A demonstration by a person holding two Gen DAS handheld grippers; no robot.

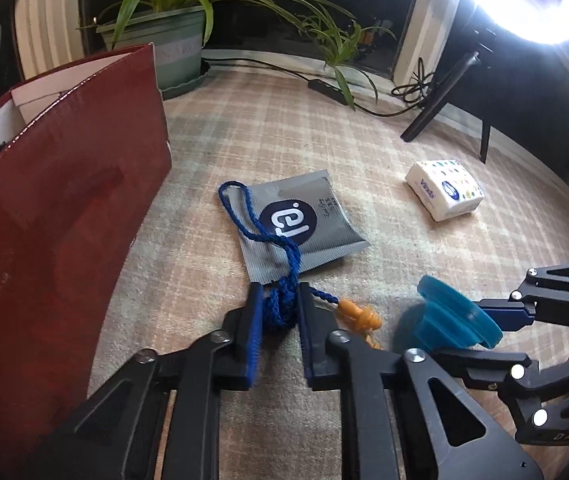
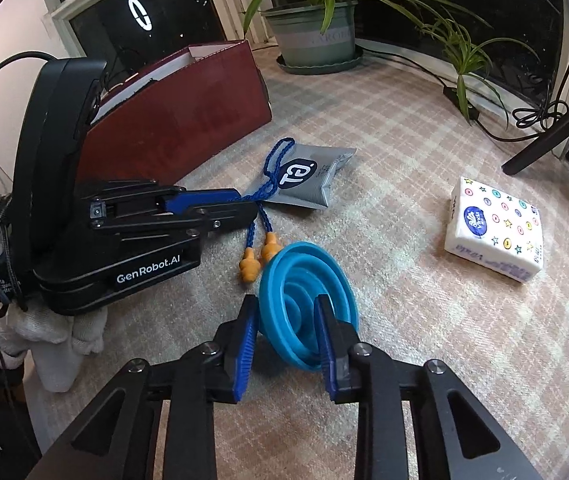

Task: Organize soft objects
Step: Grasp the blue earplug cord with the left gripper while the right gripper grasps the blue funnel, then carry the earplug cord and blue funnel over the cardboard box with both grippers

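Observation:
My left gripper (image 1: 280, 312) is shut on the blue cord (image 1: 282, 304) of a pair of orange earplugs (image 1: 358, 316), low over the checked cloth. The cord trails over a grey sachet (image 1: 300, 224). In the right wrist view the left gripper (image 2: 250, 210) pinches the cord (image 2: 268, 180) and the earplugs (image 2: 260, 260) hang from it beside the sachet (image 2: 308, 180). My right gripper (image 2: 284, 332) is shut on a blue collapsible silicone cup (image 2: 304, 304), which also shows in the left wrist view (image 1: 452, 320). A tissue pack (image 2: 496, 228) lies to the right, and shows in the left wrist view (image 1: 444, 188).
A dark red open box (image 1: 64, 220) stands at the left, close to my left gripper; it also shows in the right wrist view (image 2: 188, 120). A potted plant (image 2: 312, 36), cables (image 2: 532, 116) and a black stand leg (image 1: 436, 108) sit at the far edge.

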